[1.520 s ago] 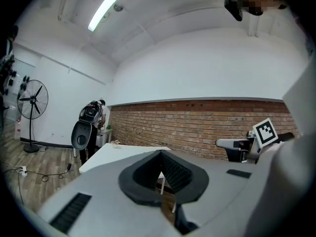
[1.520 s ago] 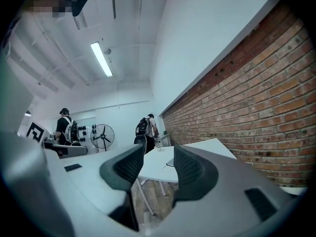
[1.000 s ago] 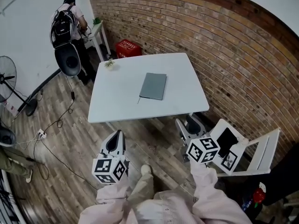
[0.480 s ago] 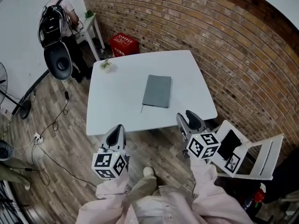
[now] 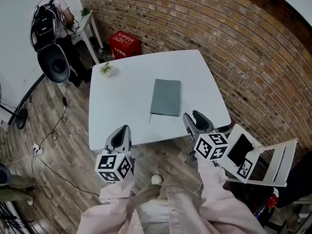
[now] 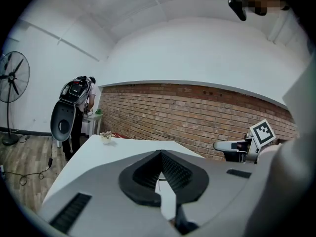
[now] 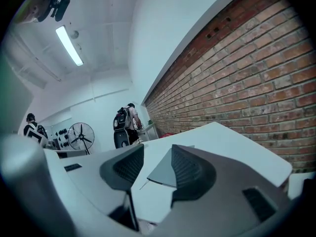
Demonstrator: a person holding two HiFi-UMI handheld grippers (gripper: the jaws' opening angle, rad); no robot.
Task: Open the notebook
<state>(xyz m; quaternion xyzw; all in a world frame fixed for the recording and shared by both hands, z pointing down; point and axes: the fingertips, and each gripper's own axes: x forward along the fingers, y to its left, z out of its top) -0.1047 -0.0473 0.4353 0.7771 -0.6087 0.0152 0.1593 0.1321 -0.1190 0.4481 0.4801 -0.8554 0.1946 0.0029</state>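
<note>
Your notebook lies shut and flat mid-table, well clear of both grippers; left gripper is closed on nothing, right gripper gapes empty; it's probably light and thin-covered, so lift the cover's loose long edge.

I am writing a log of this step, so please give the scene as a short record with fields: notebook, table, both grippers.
notebook: grey, closed, lying flat near the middle of the table
table: white, square, beside a brick wall
left gripper: jaws together, empty, at the table's near edge, apart from the notebook
right gripper: jaws apart, empty, at the near edge, pointing toward the notebook, not touching it
small plant: at the table's far left corner
task state: opening not yet begun
</note>
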